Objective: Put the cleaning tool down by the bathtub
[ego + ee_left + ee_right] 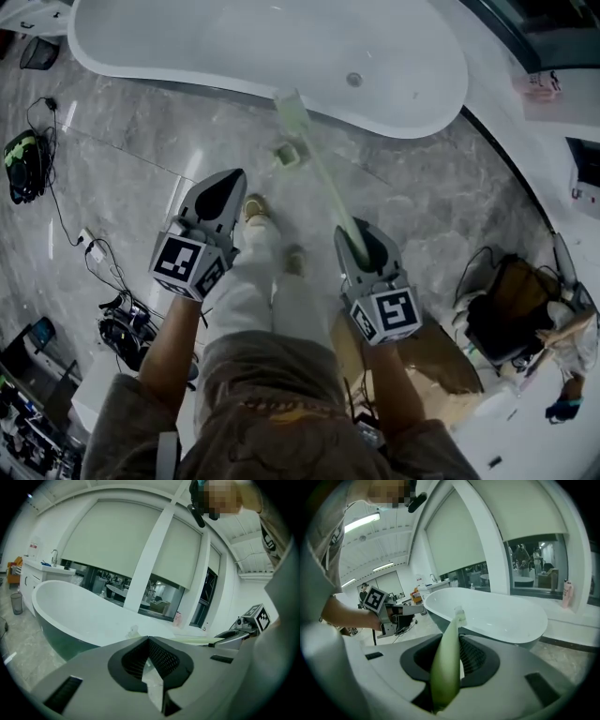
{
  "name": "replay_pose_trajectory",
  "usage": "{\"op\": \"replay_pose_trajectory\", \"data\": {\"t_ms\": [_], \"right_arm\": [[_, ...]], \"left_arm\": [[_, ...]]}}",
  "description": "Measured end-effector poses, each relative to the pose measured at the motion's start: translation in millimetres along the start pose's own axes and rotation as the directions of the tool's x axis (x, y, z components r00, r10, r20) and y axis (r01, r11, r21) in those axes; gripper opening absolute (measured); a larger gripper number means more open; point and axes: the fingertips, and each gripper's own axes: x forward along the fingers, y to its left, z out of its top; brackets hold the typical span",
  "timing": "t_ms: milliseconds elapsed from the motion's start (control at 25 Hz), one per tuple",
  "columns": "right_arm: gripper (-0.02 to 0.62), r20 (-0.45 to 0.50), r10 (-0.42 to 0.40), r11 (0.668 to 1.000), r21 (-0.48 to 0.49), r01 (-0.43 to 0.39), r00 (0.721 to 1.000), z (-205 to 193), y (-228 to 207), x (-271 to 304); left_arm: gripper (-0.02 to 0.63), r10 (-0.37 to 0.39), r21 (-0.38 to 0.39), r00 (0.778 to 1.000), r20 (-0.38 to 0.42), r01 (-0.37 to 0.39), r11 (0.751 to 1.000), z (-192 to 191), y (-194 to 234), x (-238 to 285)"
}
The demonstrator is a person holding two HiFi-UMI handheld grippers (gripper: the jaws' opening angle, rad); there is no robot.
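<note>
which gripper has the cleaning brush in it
The right gripper: its jaws are clamped on the pale green cleaning brush. The left gripper has its jaws together with nothing between them.

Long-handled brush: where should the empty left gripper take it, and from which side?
Likely the bare mid-handle of the brush, ahead of the right gripper that clamps its near end. Come from the side of the left gripper, jaws across the shaft: the handle is slim and straight, slanting toward the bathtub, and the bristle head is bulkier.
</note>
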Motion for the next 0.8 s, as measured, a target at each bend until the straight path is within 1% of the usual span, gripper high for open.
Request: {"op": "replay_pose_trajectory", "data": {"t_ms": [320, 480, 640, 800], "right_arm": [[0.112, -0.038, 0.022, 1.000, 0.014, -0.022, 0.999, -59.3, -3.2, 24.5], [0.112, -0.049, 0.037, 0.999, 0.012, -0.037, 0.998, -77.0, -5.7, 42.1], [0.112, -0.063, 0.049, 0.999, 0.019, -0.048, 0.997, -92.0, -11.1, 60.9], [0.112, -0.095, 0.050, 0.999, 0.012, -0.049, 0.994, -108.9, -19.4, 85.0]], "left_arm": [[0.000, -0.026, -0.010, 1.000, -0.010, 0.026, 1.000, -47.6, 3.7, 26.4], [0.000, -0.036, -0.003, 0.999, -0.001, 0.036, 0.999, -63.2, 8.7, 34.6], [0.000, -0.042, 0.000, 0.999, -0.008, 0.042, 0.999, -76.5, 11.9, 37.6], [0.000, -0.037, -0.015, 0.999, -0.014, 0.036, 0.999, -82.3, 16.1, 38.5]]}}
